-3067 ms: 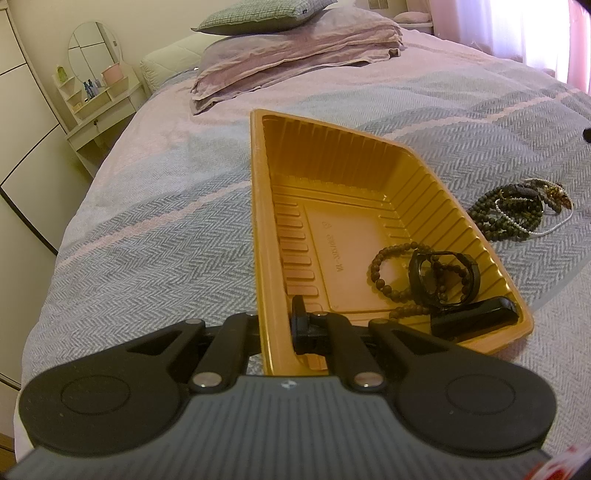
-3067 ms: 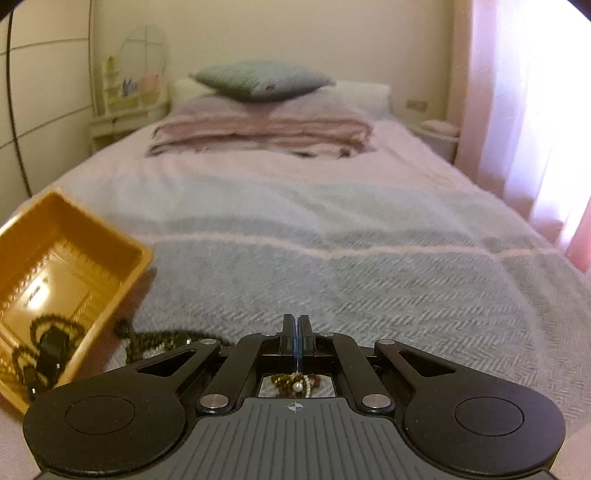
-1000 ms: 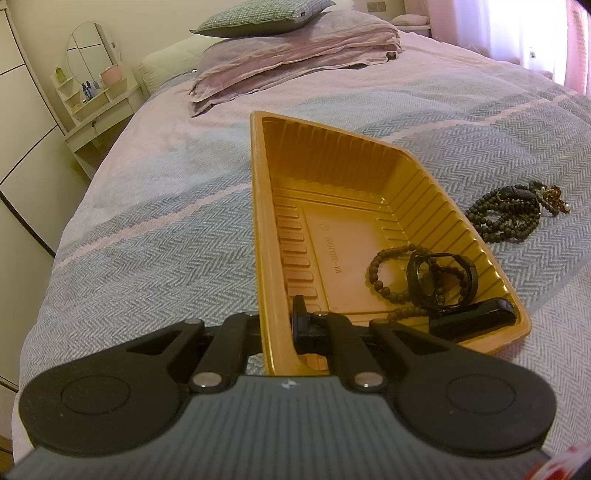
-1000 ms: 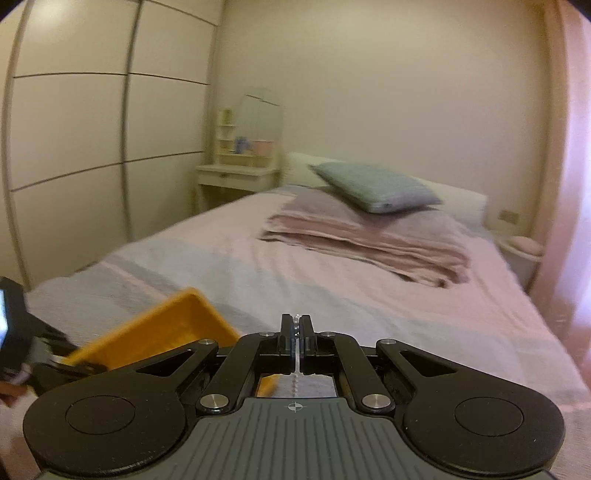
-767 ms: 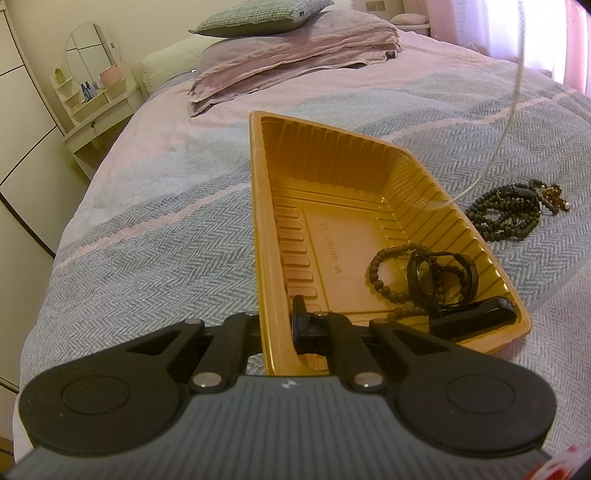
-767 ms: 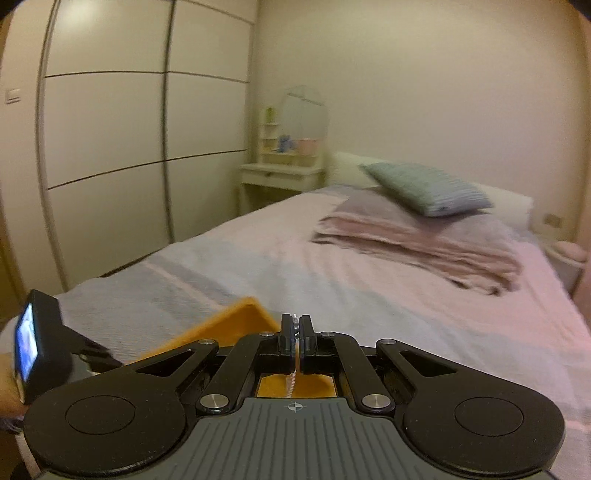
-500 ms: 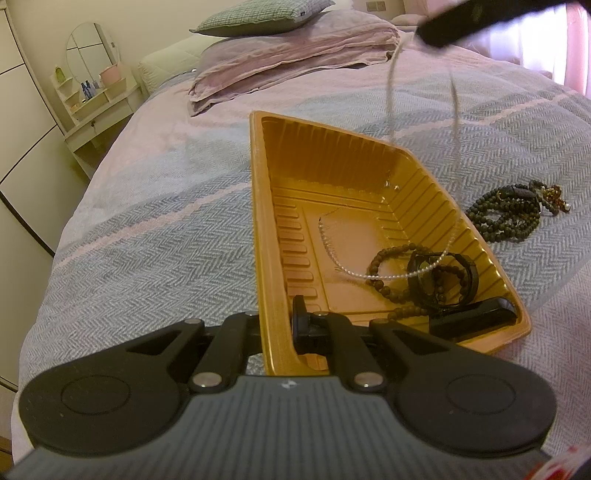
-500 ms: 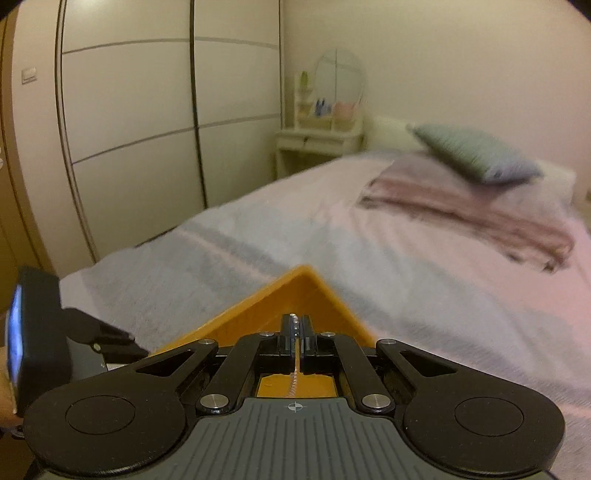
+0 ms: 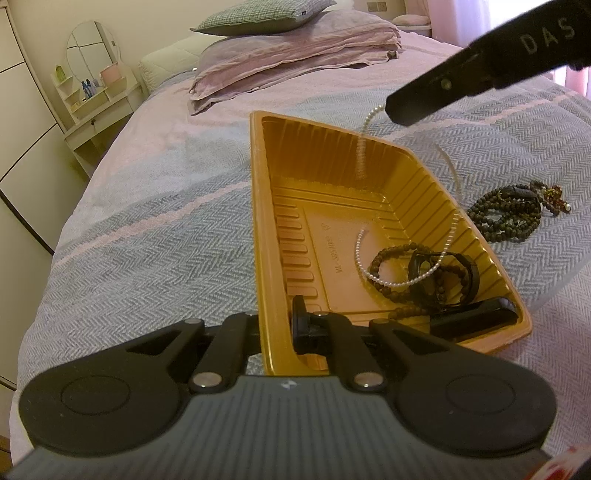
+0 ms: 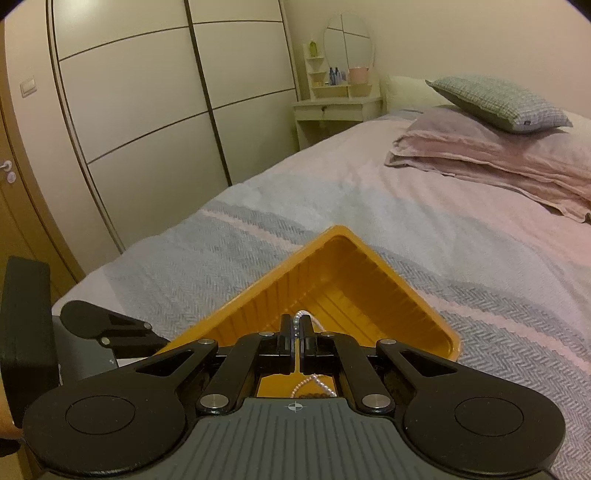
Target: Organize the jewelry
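An orange plastic tray point(image 9: 332, 177) lies on the bed. My left gripper point(image 9: 277, 325) is shut on its near left wall. Inside lie a brown bead bracelet point(image 9: 384, 258), a black bangle point(image 9: 469, 273) and a black bar point(image 9: 472, 319). My right gripper point(image 9: 397, 110) hangs above the tray, shut on a white pearl necklace point(image 9: 391, 282) whose lower loop rests on the bracelet. In the right wrist view the gripper point(image 10: 295, 328) pinches the pearl necklace point(image 10: 300, 314) over the tray point(image 10: 369, 295). A pile of dark bead strands point(image 9: 513, 212) lies on the blanket right of the tray.
The bed has a grey herringbone blanket point(image 9: 147, 240) with pink stripes. Folded pink bedding and a green pillow point(image 9: 266, 16) sit at the head. A white vanity with a mirror point(image 9: 92, 92) stands at the far left, beside wardrobe doors point(image 10: 147, 110).
My right gripper lifted the pearl necklace from the pile on the blanket, carried it left over the tray and lowered it. Its loop now touches the tray's contents. My left gripper stayed still.
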A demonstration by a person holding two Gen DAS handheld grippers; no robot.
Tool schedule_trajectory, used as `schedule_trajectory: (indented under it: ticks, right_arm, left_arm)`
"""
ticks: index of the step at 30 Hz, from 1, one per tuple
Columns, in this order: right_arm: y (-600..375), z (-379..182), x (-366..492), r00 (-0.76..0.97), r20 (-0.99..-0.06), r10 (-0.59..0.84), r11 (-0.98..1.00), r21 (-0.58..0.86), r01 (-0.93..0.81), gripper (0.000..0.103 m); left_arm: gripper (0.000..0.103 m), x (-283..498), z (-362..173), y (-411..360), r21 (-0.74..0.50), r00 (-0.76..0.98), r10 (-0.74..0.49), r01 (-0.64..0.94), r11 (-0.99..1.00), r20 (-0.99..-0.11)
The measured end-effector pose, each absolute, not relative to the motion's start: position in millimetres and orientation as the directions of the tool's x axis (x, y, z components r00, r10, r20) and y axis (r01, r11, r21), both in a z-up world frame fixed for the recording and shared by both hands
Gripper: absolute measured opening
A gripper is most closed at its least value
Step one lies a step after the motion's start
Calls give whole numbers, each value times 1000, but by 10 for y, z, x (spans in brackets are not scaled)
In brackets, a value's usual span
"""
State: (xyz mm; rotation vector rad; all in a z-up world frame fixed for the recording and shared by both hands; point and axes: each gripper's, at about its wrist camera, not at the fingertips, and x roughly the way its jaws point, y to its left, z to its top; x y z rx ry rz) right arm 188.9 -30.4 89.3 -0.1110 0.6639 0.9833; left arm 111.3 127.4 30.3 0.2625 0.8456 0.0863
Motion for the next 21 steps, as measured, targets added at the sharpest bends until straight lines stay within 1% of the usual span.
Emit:
schedule_trajectory:
  ticks: [5, 6, 7, 8, 9, 10, 12, 15, 18, 21]
  right_arm:
    - [-392, 872, 1911, 356, -557, 750, 557, 243, -794, 2]
    - [-427, 870, 1914, 368, -557, 745, 569, 242, -786, 5]
    - [-478, 868, 1913, 385, -556, 737, 584, 237, -777, 16]
    - [-552, 869, 1922, 399, -549, 734, 596, 240, -766, 23]
    - [-639, 873, 1923, 413, -538, 735, 606, 250, -755, 39]
    - [-759, 875, 1921, 432, -522, 736, 621, 265, -738, 47]
    - [-996, 871, 1920, 471, -505, 723, 654, 281, -702, 48]
    - [-1383, 776, 1899, 546, -510, 665, 727, 276, -629, 49]
    - [-1788, 580, 1866, 619, -538, 573, 809, 245, -535, 49]
    - [-2191, 338, 1853, 654, -583, 482, 872, 243, -426, 49]
  left_arm:
    - [5, 1116, 301, 1272, 264, 662, 180, 29, 964, -728]
    - [5, 1119, 300, 1274, 263, 661, 180, 28, 964, -729]
    - [5, 1121, 300, 1276, 263, 661, 180, 28, 964, -729]
    - [5, 1124, 299, 1277, 263, 660, 180, 28, 964, -729]
    - [5, 1123, 300, 1278, 262, 660, 180, 27, 965, -729]
    - [5, 1123, 299, 1278, 261, 660, 180, 26, 965, -730]
    - [5, 1120, 306, 1278, 260, 661, 178, 26, 965, -729]
    - [5, 1115, 315, 1273, 260, 662, 179, 26, 965, -728]
    - [5, 1111, 318, 1272, 261, 663, 178, 26, 965, -727]
    - [5, 1110, 322, 1275, 262, 663, 179, 26, 965, -726]
